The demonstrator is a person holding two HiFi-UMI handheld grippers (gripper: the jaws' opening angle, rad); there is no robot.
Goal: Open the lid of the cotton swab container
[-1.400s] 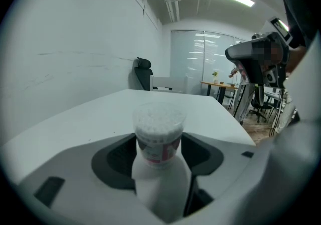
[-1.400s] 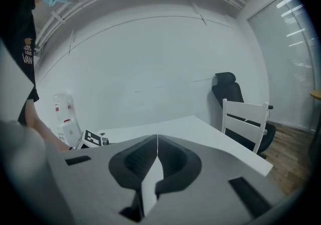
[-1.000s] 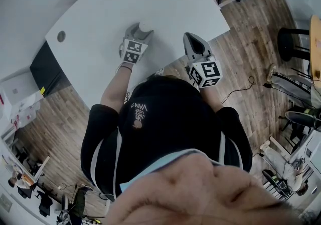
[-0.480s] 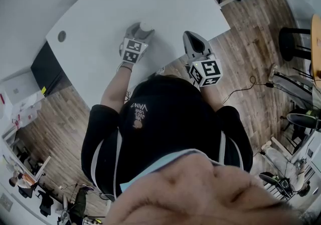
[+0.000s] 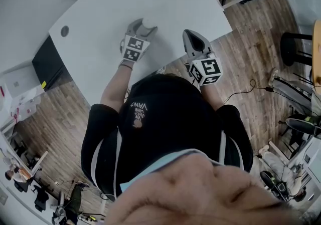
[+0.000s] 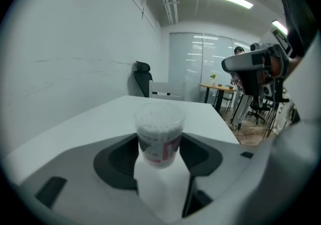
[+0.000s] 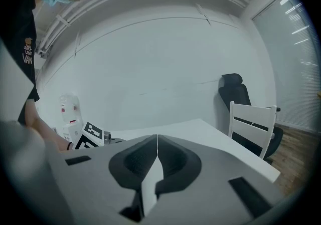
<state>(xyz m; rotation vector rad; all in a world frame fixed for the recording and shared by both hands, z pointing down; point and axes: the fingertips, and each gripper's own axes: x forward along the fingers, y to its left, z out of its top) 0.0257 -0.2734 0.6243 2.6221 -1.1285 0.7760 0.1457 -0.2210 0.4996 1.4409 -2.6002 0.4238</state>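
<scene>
Container gripped on the left, right fingers clenched empty

Head view: the left gripper (image 5: 144,28) reaches out over the white bench (image 5: 95,16). The cotton swab container (image 5: 149,22) stands at its tip. The right gripper (image 5: 189,36) hangs near the bench's near edge, off to the right and apart from the container.

Left gripper view: the two dark fingers (image 6: 118,156) grasp the container from either side, pressing on its lower half. It stands upright, a clear tub packed with white swabs, with a red and white label round its middle. The lid (image 6: 160,111) sits closed on top. Whether the base touches the bench cannot be told. The right gripper shows at the upper right, clear of the tub.

Right gripper view: these fingers are clenched, their pads meeting along one thin line with nothing between them. Far left, the left gripper's marker cube (image 7: 90,136) shows, and the container rises just above it. Across the bench stand a white chair (image 7: 251,124) and, behind that, a black office chair (image 7: 233,88) against the wall.
</scene>
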